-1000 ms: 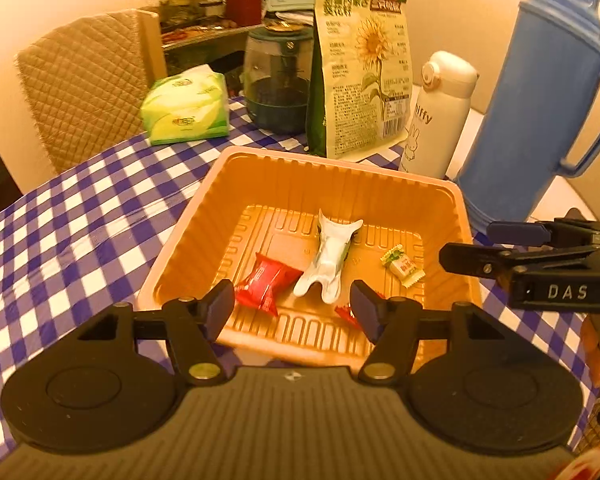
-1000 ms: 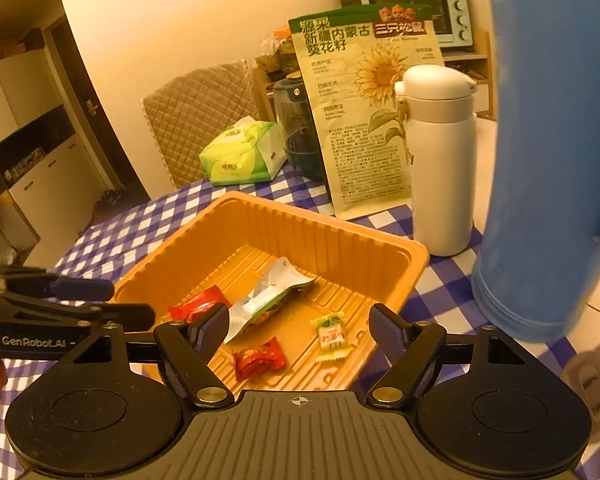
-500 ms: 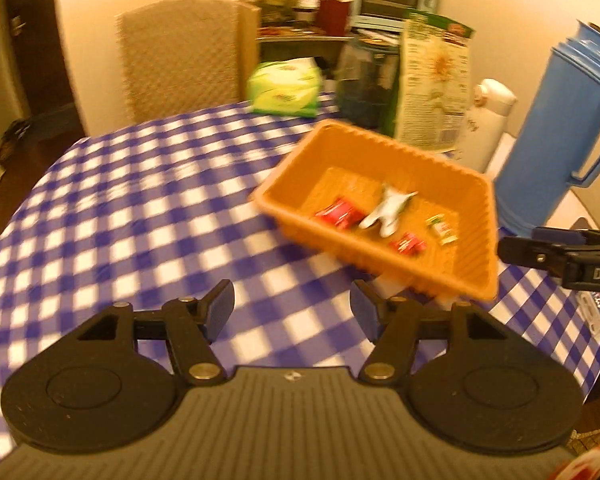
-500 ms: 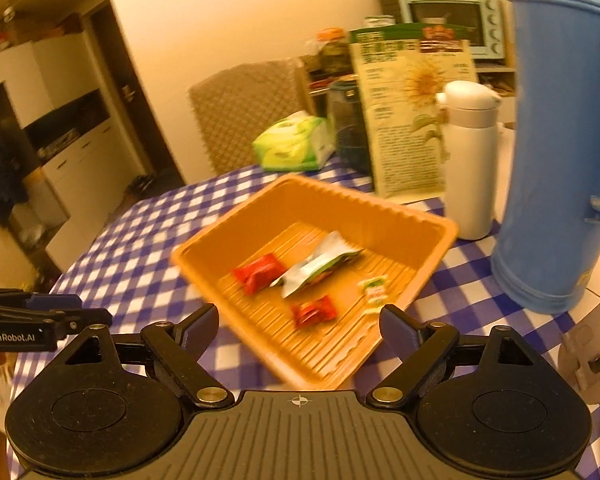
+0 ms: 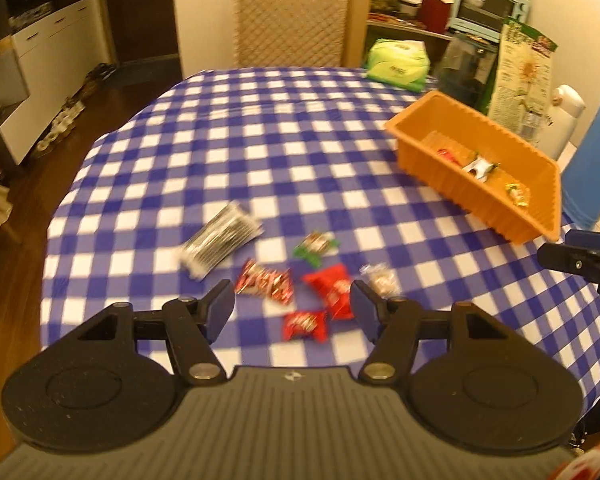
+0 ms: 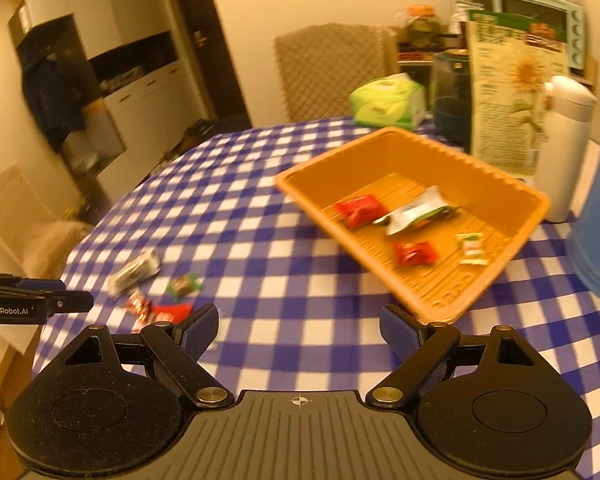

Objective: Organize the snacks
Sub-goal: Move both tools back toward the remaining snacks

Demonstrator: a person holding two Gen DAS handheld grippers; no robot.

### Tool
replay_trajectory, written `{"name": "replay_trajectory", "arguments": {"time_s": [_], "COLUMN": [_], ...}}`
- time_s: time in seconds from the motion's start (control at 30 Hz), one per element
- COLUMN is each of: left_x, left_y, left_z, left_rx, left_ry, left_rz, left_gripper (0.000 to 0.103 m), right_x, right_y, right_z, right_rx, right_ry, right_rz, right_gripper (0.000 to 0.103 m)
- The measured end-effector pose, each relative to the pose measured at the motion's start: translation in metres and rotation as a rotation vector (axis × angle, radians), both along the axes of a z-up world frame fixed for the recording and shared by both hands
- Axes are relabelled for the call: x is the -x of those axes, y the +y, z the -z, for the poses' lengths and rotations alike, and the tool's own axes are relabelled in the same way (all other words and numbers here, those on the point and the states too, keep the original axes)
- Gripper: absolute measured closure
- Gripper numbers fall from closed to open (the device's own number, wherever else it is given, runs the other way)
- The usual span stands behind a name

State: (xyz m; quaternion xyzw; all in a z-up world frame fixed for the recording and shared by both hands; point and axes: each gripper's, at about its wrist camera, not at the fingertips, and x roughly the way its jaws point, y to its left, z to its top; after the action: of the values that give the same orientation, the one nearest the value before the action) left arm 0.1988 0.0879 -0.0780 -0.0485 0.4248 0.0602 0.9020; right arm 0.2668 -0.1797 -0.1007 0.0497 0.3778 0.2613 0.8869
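An orange tray (image 5: 476,196) stands at the right of the checked table, with several wrapped snacks in it: a red packet (image 6: 358,209), a white-green packet (image 6: 416,210), a small red one (image 6: 414,252) and a yellow-green candy (image 6: 473,249). Loose snacks lie near the table's front left: a silver-black packet (image 5: 220,242), a green candy (image 5: 316,246), a red-silver packet (image 5: 265,282), a red packet (image 5: 334,290), a small red packet (image 5: 305,325) and a clear-wrapped one (image 5: 380,280). My left gripper (image 5: 292,304) hovers open above the red packets. My right gripper (image 6: 299,328) is open and empty, in front of the tray.
Behind the tray stand a blue thermos (image 5: 596,160), a white bottle (image 6: 564,152), a sunflower-seed bag (image 6: 512,92), a dark jar (image 6: 452,96) and a green tissue pack (image 5: 398,64). A quilted chair (image 5: 292,20) is at the far side. The table's edge curves away on the left.
Both grippers have drawn back from the tray. The left one has swung left over the loose snacks, which were out of view before. The right jaws stand a little wider.
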Motion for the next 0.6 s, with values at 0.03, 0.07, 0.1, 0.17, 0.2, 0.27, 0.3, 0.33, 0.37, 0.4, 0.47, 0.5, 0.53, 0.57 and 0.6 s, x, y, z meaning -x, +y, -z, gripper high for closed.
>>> {"name": "replay_trajectory", "arguments": {"time_s": [0.03, 0.07, 0.1, 0.17, 0.2, 0.27, 0.3, 0.33, 0.37, 0.4, 0.47, 0.5, 0.53, 0.57, 0.6], "left_x": [0.005, 0.009, 0.014, 0.023, 0.027, 0.034, 0.038, 0.041, 0.045, 0.048, 0.055, 0.057, 0.059, 0.062, 0.064], "left_y": [0.002, 0.003, 0.005, 0.009, 0.011, 0.015, 0.016, 0.018, 0.02, 0.022, 0.027, 0.028, 0.029, 0.031, 0.033], "left_z": [0.001, 0.002, 0.003, 0.005, 0.006, 0.008, 0.009, 0.01, 0.011, 0.012, 0.015, 0.016, 0.017, 0.017, 0.019], "left_rx": [-0.008, -0.012, -0.013, -0.008, -0.005, -0.003, -0.002, -0.001, 0.0, 0.001, 0.005, 0.007, 0.009, 0.011, 0.011], "left_ry": [0.003, 0.005, 0.006, 0.011, 0.014, 0.019, 0.023, 0.027, 0.031, 0.035, 0.044, 0.048, 0.051, 0.053, 0.054], "left_rz": [-0.009, -0.016, -0.022, -0.04, -0.049, -0.066, -0.072, -0.079, -0.087, -0.094, -0.11, -0.117, -0.124, -0.131, -0.136], "left_gripper": [0.042, 0.042, 0.042, 0.042, 0.042, 0.042, 0.042, 0.042, 0.042, 0.042, 0.042, 0.042, 0.042, 0.042, 0.042], "right_x": [0.002, 0.004, 0.006, 0.009, 0.011, 0.013, 0.014, 0.016, 0.017, 0.017, 0.02, 0.022, 0.023, 0.024, 0.025], "right_y": [0.004, 0.008, 0.012, 0.02, 0.023, 0.029, 0.032, 0.035, 0.038, 0.041, 0.047, 0.05, 0.052, 0.055, 0.056], "right_z": [0.001, 0.002, 0.003, 0.005, 0.007, 0.01, 0.011, 0.013, 0.016, 0.018, 0.022, 0.024, 0.027, 0.029, 0.031], "right_rx": [0.004, 0.004, 0.005, 0.007, 0.009, 0.014, 0.017, 0.02, 0.023, 0.026, 0.036, 0.044, 0.051, 0.056, 0.061], "right_ry": [0.0, 0.003, 0.006, 0.013, 0.016, 0.022, 0.025, 0.029, 0.033, 0.036, 0.042, 0.045, 0.047, 0.049, 0.054], "right_rz": [-0.013, -0.026, -0.037, -0.059, -0.069, -0.09, -0.098, -0.106, -0.114, -0.121, -0.136, -0.143, -0.151, -0.158, -0.166], "right_gripper": [0.016, 0.016, 0.016, 0.016, 0.016, 0.016, 0.016, 0.016, 0.016, 0.016, 0.016, 0.016, 0.016, 0.016, 0.016]}}
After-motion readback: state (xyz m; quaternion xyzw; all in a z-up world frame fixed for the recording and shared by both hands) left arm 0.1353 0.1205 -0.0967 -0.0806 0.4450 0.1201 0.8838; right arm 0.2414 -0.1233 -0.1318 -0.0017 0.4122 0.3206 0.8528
